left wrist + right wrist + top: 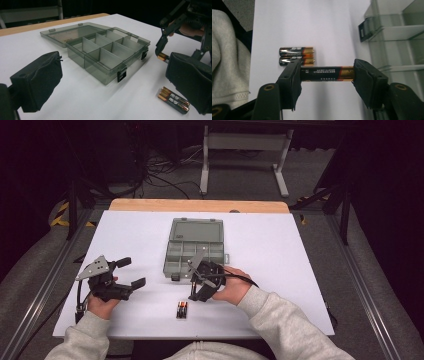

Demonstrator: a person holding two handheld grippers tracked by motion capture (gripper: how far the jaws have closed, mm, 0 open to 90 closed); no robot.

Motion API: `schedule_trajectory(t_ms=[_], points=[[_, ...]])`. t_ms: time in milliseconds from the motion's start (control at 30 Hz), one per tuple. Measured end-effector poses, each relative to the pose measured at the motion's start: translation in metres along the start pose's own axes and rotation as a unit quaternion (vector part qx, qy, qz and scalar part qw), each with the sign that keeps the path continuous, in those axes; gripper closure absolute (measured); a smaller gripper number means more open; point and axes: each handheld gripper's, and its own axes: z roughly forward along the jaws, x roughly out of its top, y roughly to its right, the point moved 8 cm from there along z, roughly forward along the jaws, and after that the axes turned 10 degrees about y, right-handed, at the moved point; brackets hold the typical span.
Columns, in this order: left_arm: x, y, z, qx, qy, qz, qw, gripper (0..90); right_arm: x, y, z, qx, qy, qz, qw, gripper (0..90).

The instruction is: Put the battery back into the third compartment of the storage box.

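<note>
My right gripper (pixel 325 75) is shut on an AA battery (pixel 324 73), black and gold, gripped end to end between the pads and held above the white table. Two more such batteries (pixel 296 56) lie side by side below it, also seen in the high view (pixel 182 310). In the high view the right gripper (pixel 196 292) hovers just in front of the open grey plastic organiser box (pixel 194 247). My left gripper (pixel 131 272) rests at the left of the table, open with nothing between its pads (pixel 37 80).
The box (pixel 100 47) has several empty divided compartments, its lid lying flat behind it and black latches on its front wall. A white sheet (pixel 280 250) covers the table, with a wooden edge at the far side. Grey sleeves enter from the bottom.
</note>
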Motion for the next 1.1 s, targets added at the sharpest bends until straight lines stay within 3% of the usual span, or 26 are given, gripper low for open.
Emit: schedule_trajectory(t_ms=[300, 1100], points=[[-0.002, -0.001, 0.002, 0.003, -0.007, 0.01, 0.9999, 1.6, 0.007, 0.018, -0.013, -0.009, 0.01, -0.007, 0.9999, 41.2], [-0.005, -0.002, 0.002, 0.003, -0.016, 0.006, 0.9999, 3.5, 0.026, 0.078, -0.04, -0.05, 0.022, -0.012, 0.9985, 41.2]])
